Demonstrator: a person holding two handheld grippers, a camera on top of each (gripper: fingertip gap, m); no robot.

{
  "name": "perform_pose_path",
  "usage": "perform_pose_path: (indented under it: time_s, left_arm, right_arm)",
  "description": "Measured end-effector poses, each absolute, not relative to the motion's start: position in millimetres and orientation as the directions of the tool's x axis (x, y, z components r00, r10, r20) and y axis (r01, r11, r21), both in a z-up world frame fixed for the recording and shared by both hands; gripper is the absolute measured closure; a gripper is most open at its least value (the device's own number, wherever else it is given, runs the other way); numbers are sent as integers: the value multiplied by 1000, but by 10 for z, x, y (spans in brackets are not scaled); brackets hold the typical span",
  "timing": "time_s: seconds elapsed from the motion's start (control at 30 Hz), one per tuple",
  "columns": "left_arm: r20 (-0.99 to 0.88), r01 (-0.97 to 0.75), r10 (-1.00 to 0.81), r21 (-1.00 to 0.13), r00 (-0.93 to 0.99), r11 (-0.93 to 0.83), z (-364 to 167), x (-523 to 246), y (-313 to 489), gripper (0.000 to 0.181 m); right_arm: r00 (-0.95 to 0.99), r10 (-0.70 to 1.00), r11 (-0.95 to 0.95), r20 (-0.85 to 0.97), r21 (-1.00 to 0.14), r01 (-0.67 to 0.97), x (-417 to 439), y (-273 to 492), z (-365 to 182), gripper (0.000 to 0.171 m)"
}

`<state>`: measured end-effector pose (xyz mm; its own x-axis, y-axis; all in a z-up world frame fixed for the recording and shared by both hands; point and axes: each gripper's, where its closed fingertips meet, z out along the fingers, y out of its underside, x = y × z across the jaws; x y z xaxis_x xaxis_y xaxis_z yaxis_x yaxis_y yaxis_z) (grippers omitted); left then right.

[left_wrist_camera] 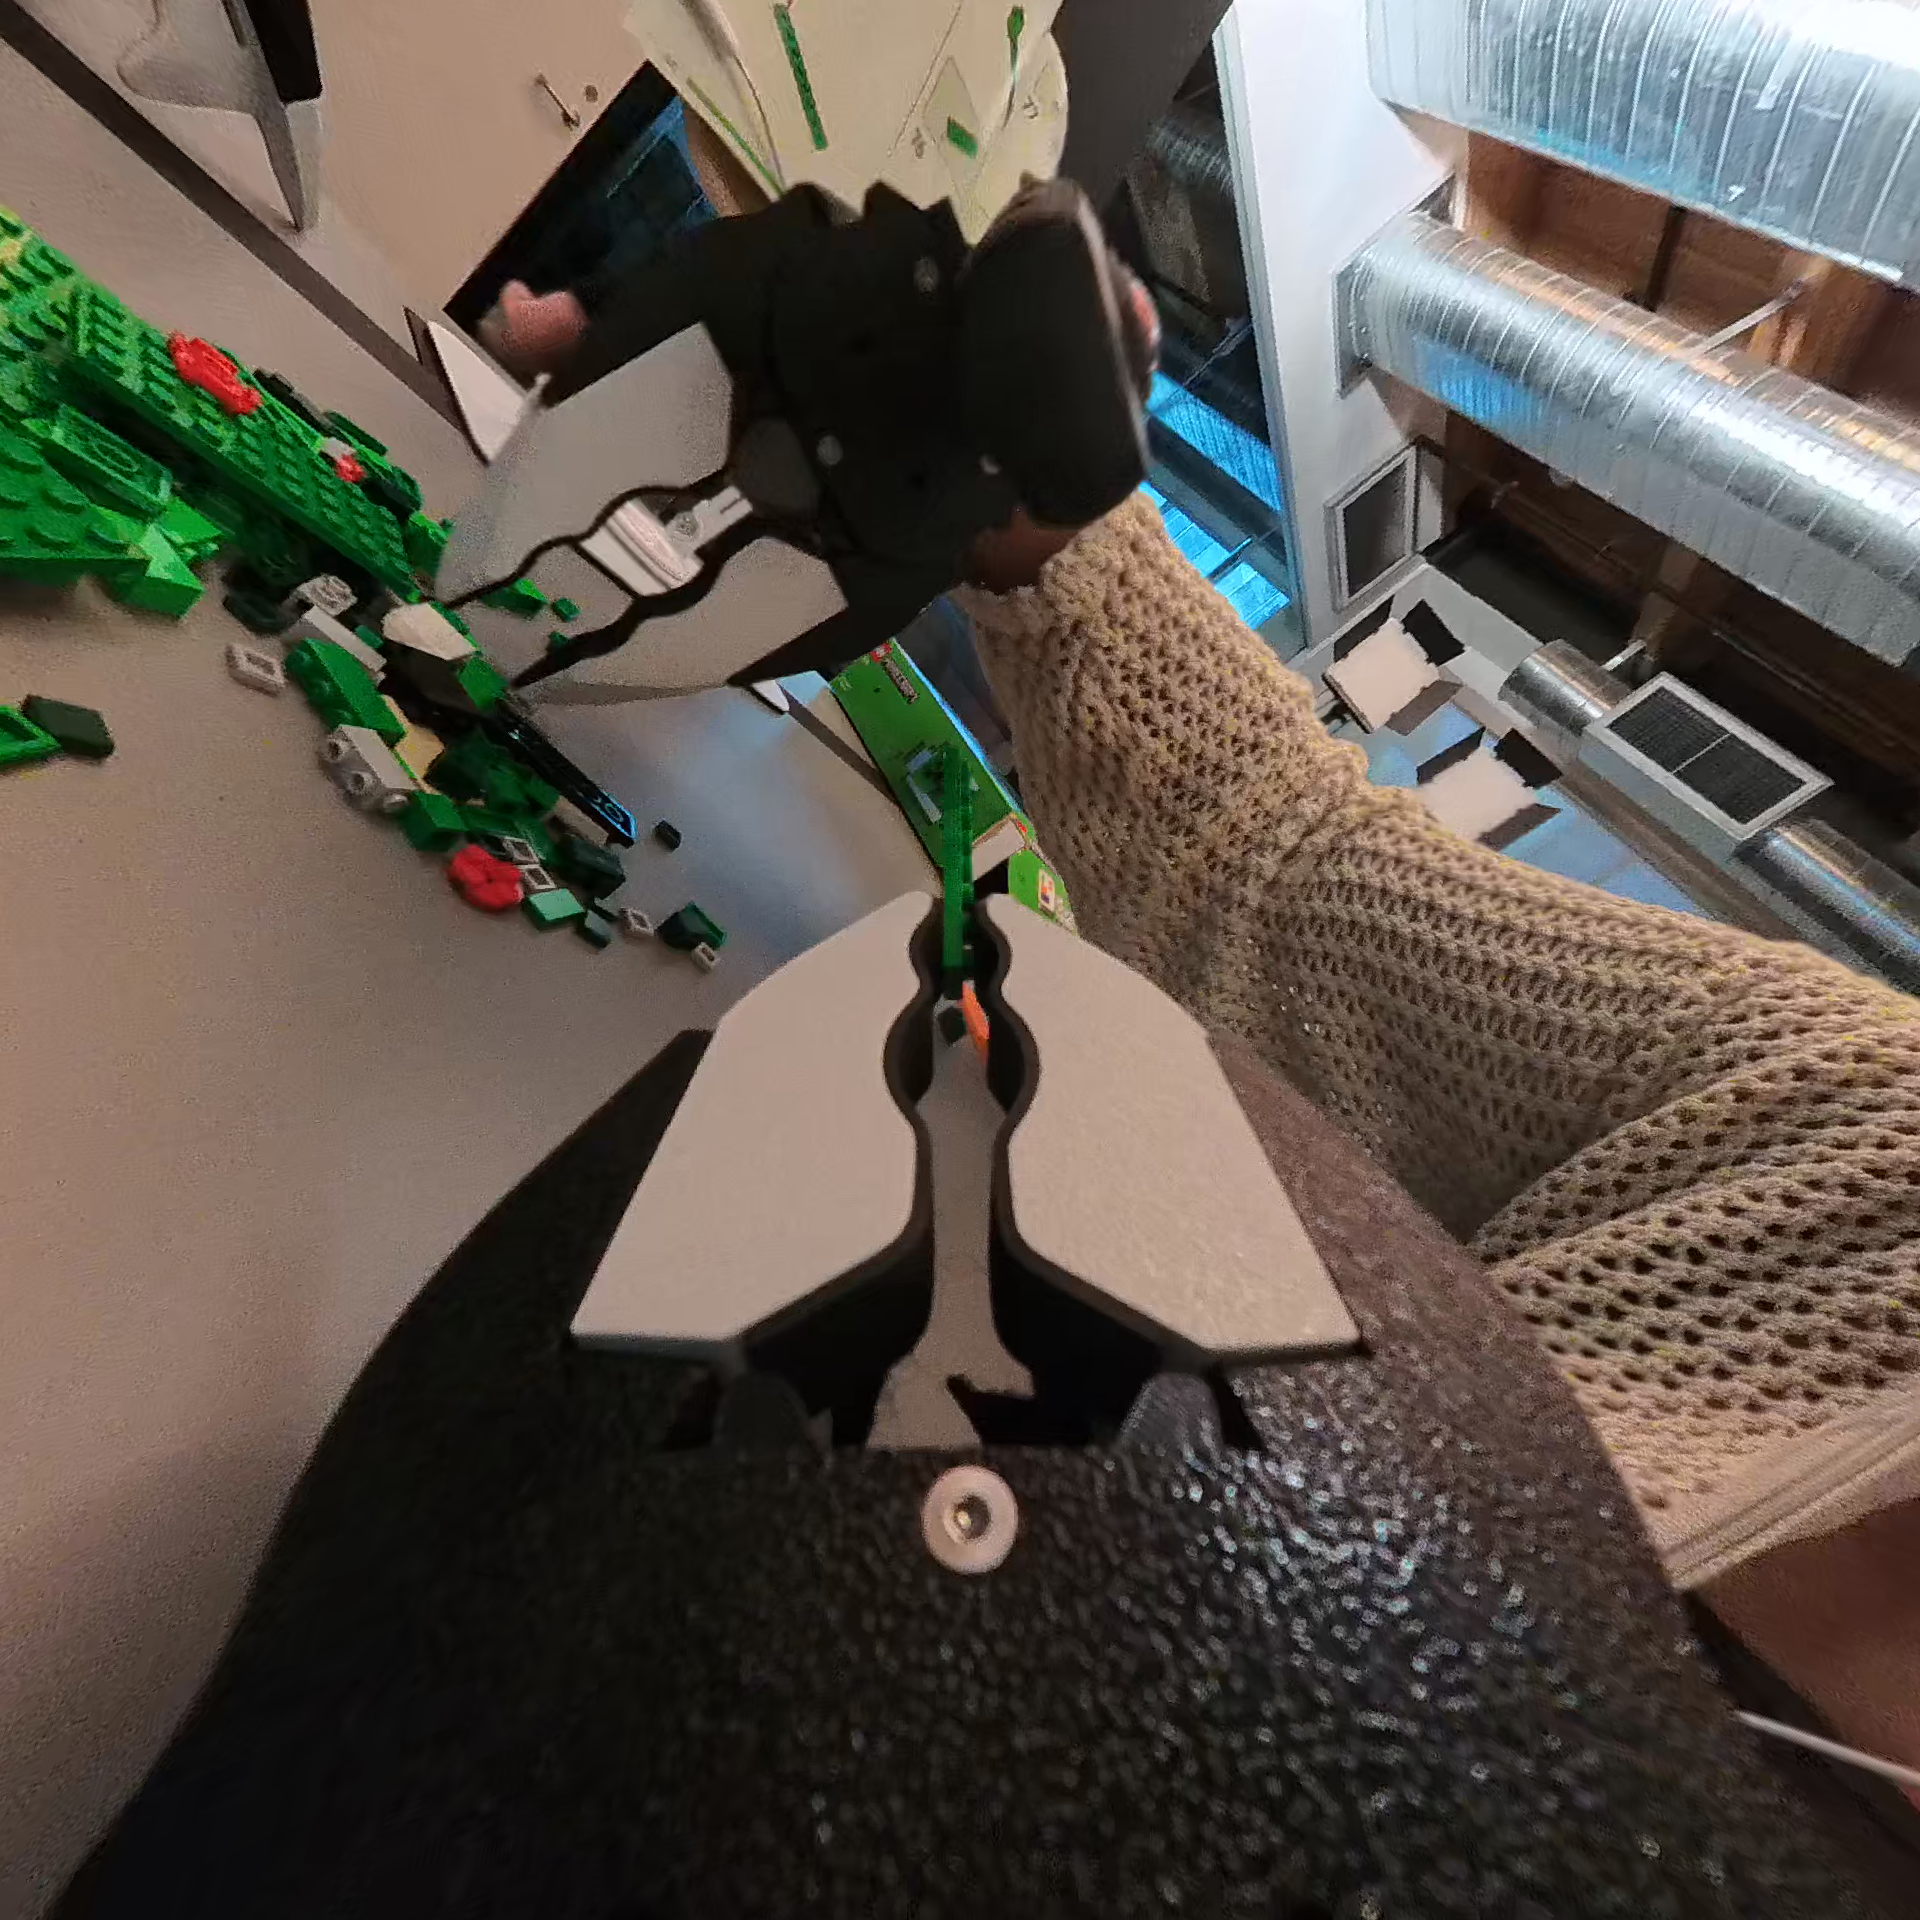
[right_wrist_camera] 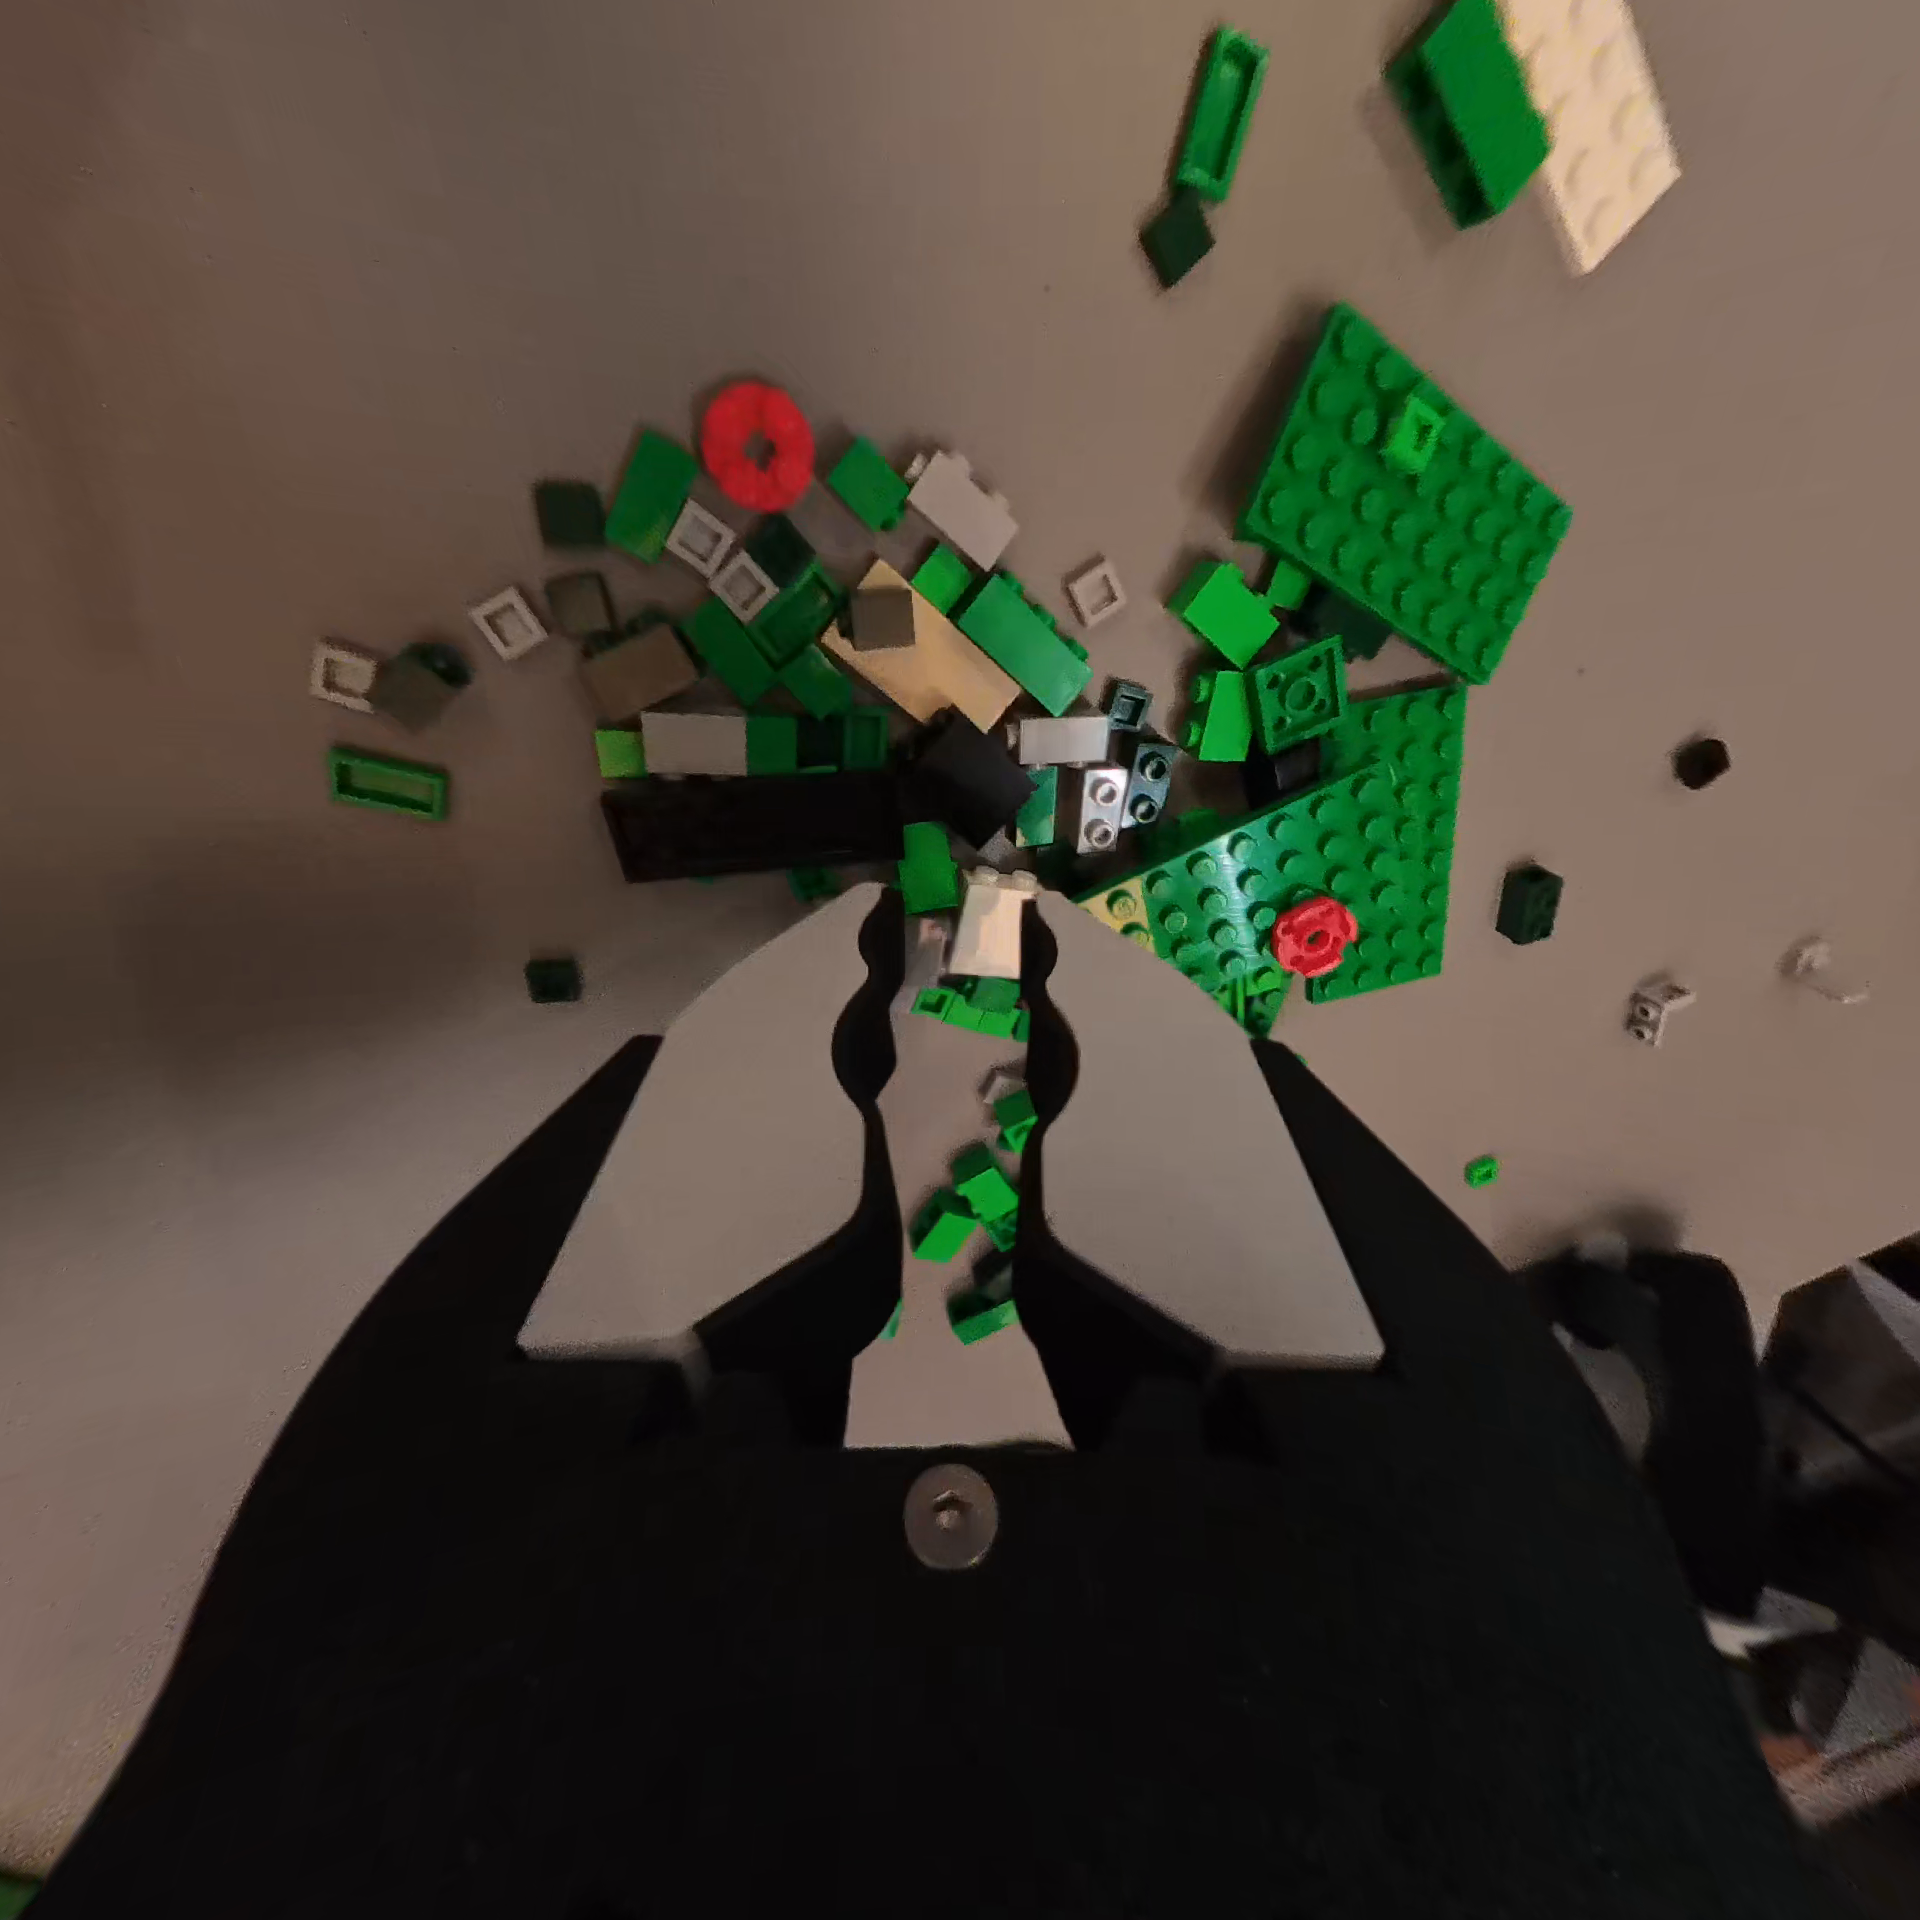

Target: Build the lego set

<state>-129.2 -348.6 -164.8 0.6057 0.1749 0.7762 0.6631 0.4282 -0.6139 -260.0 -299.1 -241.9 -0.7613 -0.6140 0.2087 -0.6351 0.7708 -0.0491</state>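
Two risks stand out. The left gripper [left_wrist_camera: 961,935] is clamped edge-on around a thin green plate [left_wrist_camera: 956,873], lifted clear of the table [left_wrist_camera: 208,1143]; so narrow a hold looks liable to twist or slip if anything is pressed onto it. The right gripper [right_wrist_camera: 951,925], reaching down into the loose brick pile [right_wrist_camera: 831,707], has its jaws nearly closed around a small white brick [right_wrist_camera: 992,925], though I cannot tell whether it is truly pinched. Neighbouring green bits touch it, so lifting may drag them along or knock the brick free.
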Motion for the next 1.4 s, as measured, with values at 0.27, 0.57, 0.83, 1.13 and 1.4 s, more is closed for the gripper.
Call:
perform_pose_path:
  time_s: [0.27, 0.57, 0.83, 1.13, 1.4]
  left_arm:
    - [781, 667, 143, -600, 608, 442, -1618, -1281, -3507, 177]
    - [777, 655, 147, -602, 612, 456, -1606, -1287, -3531, 177]
    - [725, 628, 235, -683, 648, 374, -1657, -1262, -3386, 177]
    - [680, 683, 109, -730, 725, 15, -1715, -722, -2249, 177]
    - [647, 653, 99, -736, 756, -180, -1943, -364, -1792, 177]
  right_arm:
    - [-764, -635, 770, 118, 19, -637, -2568, -2941, -2492, 161]
    - [-926, -205, 840, 316, -429, -333, -2295, -2968, -1906, 161]
    - [-873, 297, 713, 387, -697, -67, -1555, -2170, -1699, 161]
    - [-769, 403, 825, 497, -560, 71, -614, -1588, -2079, 161]
    - [-828, 518, 732, 212, -611, 302, -179, -1373, -2301, 161]
